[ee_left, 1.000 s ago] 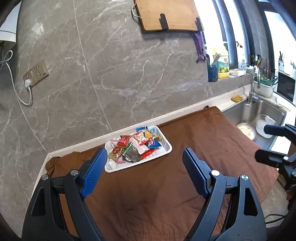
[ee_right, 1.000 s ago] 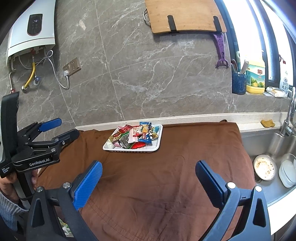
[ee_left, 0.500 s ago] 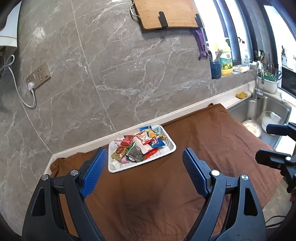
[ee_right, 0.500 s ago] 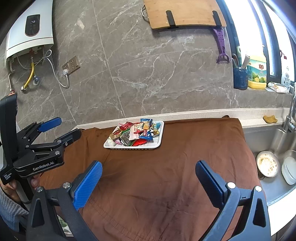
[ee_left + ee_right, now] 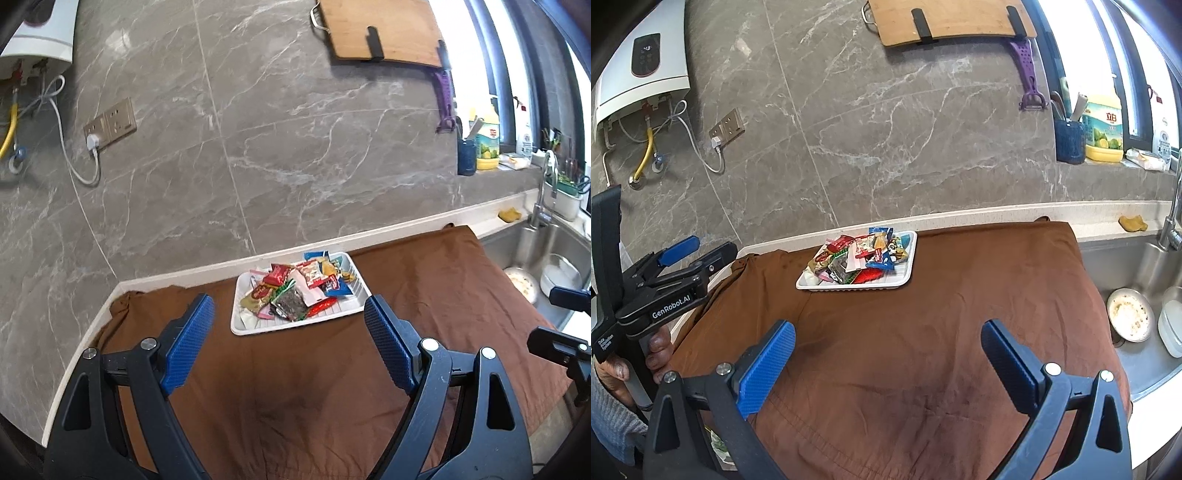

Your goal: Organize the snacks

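Brown cloth (image 5: 295, 387) covers the counter; white tray (image 5: 354, 314) sits near the wall, snacks (image 5: 295, 291) heaped inside. Left gripper (image 5: 288, 332) and right gripper (image 5: 886, 354) both gape wide, empty, well short. Recommend approaching low and singling out one top packet.

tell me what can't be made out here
- Lower snacks: both views, buried under the pile in the tray.
- Wrapper text: both views, too small.
- Right gripper: left view, cut off by the edge.
- Cloth's near edge: right view, behind the gripper.

White tray (image 5: 258, 326) of snacks (image 5: 299, 286), brown cloth (image 5: 424, 280), left gripper (image 5: 290, 317) jaws apart
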The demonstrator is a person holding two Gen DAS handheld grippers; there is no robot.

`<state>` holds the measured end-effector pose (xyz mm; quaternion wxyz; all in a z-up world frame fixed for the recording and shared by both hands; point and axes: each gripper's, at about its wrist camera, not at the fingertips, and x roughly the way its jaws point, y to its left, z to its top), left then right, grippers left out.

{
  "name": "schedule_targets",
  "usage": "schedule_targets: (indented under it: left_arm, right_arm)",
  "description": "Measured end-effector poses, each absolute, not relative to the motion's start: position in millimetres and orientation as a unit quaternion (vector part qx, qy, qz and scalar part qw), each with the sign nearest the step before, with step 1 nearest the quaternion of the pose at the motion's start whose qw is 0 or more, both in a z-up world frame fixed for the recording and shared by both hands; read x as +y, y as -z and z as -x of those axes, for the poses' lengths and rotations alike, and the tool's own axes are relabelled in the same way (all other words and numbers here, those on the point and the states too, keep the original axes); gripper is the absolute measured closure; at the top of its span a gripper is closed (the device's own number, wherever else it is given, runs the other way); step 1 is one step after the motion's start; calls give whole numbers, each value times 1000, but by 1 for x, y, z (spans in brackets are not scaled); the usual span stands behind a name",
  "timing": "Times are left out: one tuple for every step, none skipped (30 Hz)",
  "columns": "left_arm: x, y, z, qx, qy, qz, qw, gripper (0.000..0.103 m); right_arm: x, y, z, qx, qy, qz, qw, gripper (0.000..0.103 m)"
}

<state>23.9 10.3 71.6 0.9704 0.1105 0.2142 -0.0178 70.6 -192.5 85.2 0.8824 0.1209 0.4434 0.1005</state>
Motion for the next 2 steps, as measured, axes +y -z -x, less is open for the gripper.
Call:
schedule_targets:
  left_arm:
    - [12, -71, -26, 216, 12, -111, 970, 20]
    - [13, -69, -27, 216, 9, -111, 970, 20]
  right_arm:
    - [-193, -84, -70, 444, -100, -121, 882, 0]
    - [-193, -84, -70, 445, -99, -120, 882, 0]
